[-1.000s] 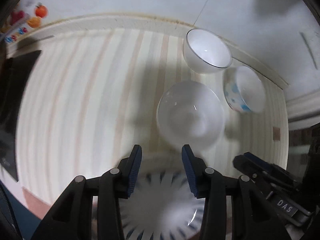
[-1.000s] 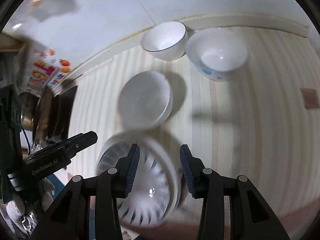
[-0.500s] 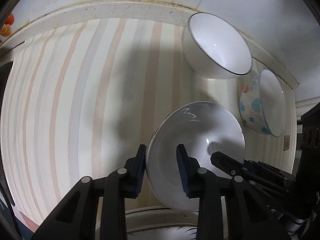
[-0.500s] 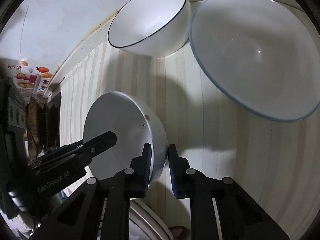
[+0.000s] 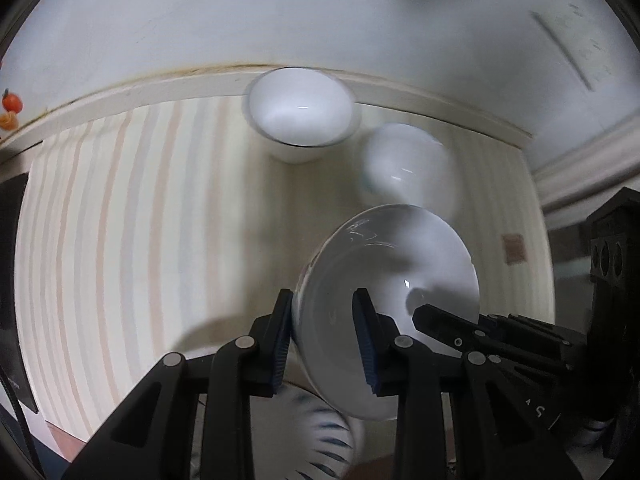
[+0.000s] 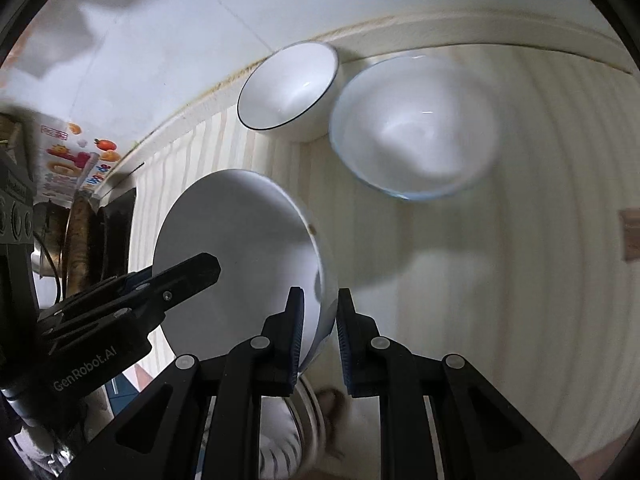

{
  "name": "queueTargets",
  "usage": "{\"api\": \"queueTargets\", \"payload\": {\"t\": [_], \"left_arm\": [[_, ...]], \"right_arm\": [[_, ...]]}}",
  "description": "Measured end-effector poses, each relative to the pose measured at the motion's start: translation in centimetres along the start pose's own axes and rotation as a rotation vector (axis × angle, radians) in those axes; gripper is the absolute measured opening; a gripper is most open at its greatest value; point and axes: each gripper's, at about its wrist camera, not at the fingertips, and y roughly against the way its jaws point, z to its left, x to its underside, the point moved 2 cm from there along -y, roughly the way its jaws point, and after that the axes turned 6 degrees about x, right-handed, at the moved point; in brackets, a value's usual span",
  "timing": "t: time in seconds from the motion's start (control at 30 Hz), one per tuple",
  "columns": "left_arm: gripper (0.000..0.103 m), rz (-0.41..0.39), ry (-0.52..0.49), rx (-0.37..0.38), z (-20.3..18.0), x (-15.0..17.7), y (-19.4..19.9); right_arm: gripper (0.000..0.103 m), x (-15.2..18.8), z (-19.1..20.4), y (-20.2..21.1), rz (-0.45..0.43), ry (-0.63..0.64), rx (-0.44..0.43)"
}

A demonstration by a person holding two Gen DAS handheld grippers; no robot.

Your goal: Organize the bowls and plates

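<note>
Striped table [image 5: 120,216], glossy white bowl [image 5: 384,280]

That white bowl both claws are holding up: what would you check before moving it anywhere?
1. Left claw pinching the plain white bowl by its rim: ok.
2. Right claw pinching the opposite rim: ok.
3. Bowl level: not ok, it is tilted.
4. Black-rimmed white bowl empty for nesting: ok.
5. Blue-rimmed white bowl empty: ok.
6. Clearance above the blue-striped plate below: cannot tell, blurred.
</note>
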Motion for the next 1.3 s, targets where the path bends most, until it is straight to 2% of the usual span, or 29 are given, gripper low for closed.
{"api": "queueTargets", "payload": {"t": [0.17,0.3,0.4,0.7,1.0,1.3], "left_arm": [[0.027,0.023,-0.059,0.024,-4.2,2.0,-0.7],[0.027,0.073,-0.072,0.050,-5.7,4.0,-2.3],[0.027,0.121,-0.078,0.058,-6.4,5.5,-4.1],[0.027,0.196,-0.127,0.024,-8.4,8.7,-8.2],[0.027,0.223,-0.149,-0.010,-9.1,10.1,-10.1],[0.027,0.237,-0.143,-0.023,-9.7,10.1,-11.8]], "right_arm": [[0.018,3.1,-2.6,4.1,-0.026,-0.016,0.025],[0.018,6.4,-5.5,6.0,-0.024,-0.034,0.053],[0.018,8.6,-7.5,6.0,-0.010,-0.062,0.059],[0.018,13.4,-12.3,2.9,0.044,-0.151,0.065],[0.018,15.0,-14.4,1.2,0.071,-0.180,0.066],[0.018,14.9,-14.3,0.3,0.081,-0.179,0.073]]}}
